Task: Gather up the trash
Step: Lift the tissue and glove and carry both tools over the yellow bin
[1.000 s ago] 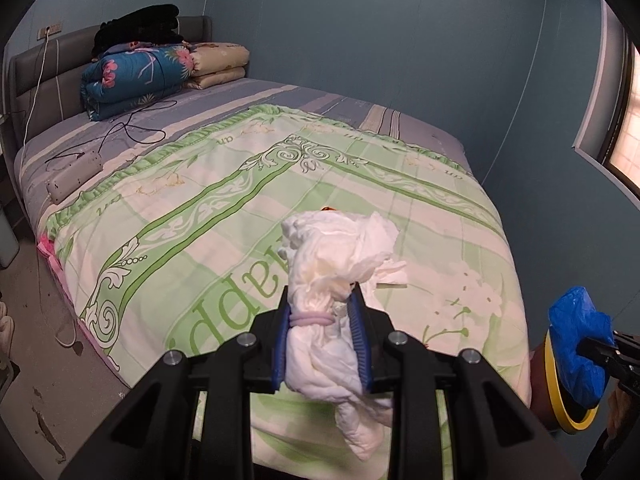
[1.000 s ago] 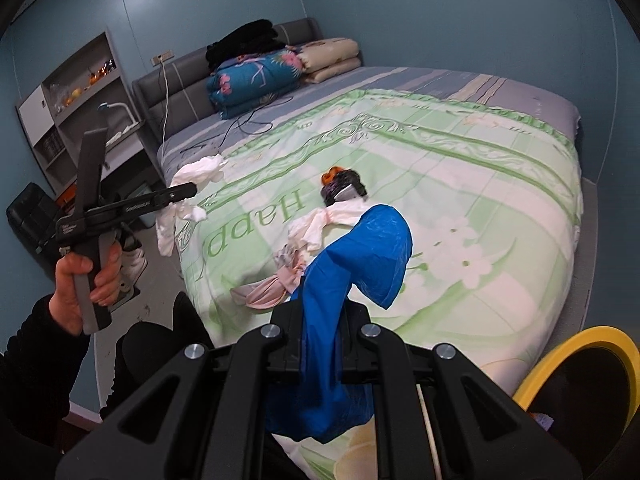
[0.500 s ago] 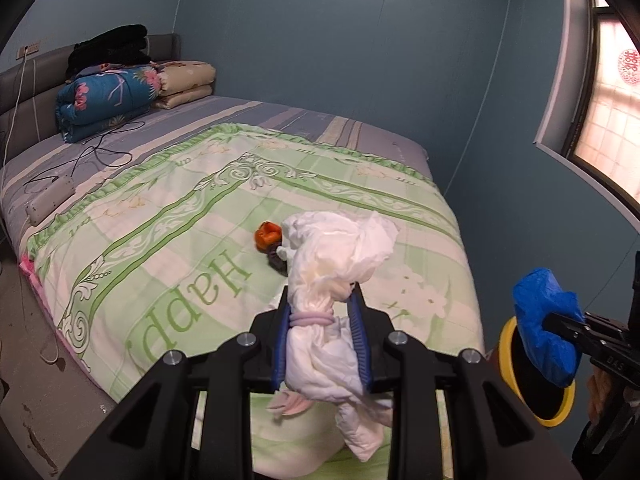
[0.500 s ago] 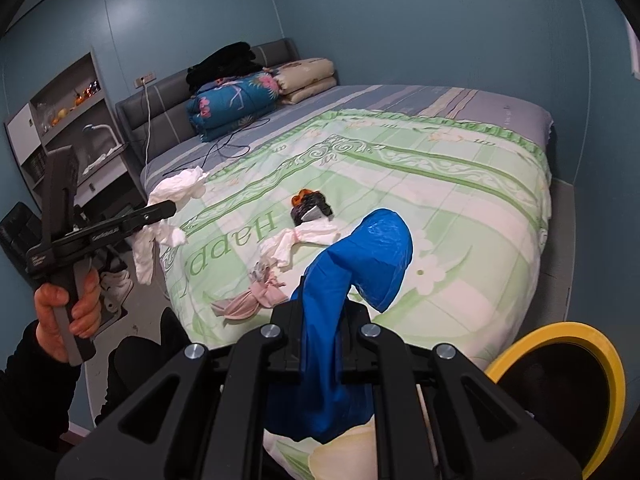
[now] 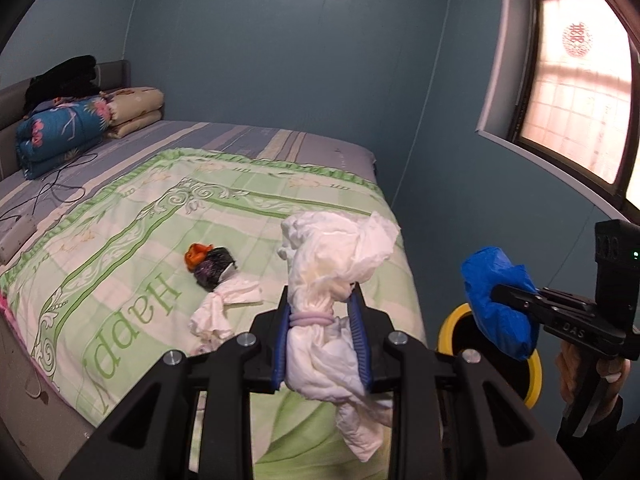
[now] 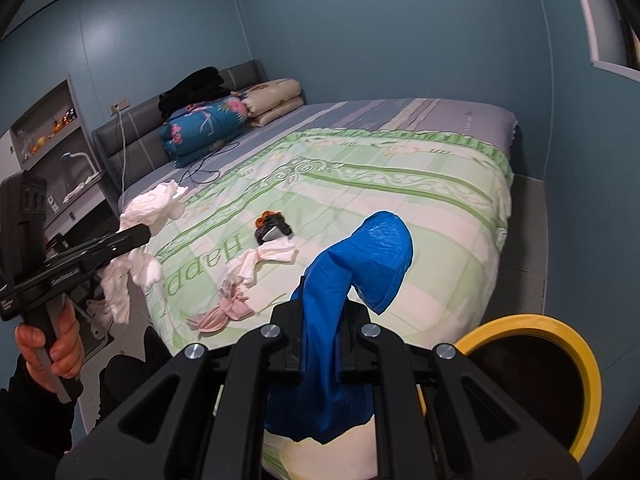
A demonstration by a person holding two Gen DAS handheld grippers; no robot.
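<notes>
Left wrist cam sat right behind its claw (image 5: 322, 308), tilted down over the bed (image 5: 120, 240) from the foot corner, facing the headboard and far wall, window at right. Right wrist cam sat close behind its own claw (image 6: 320, 316), angled down across the same bed toward the headboard. Both views shared the quilt, the yellow-rimmed bin (image 5: 536, 372) (image 6: 588, 364), and each other's claw.
</notes>
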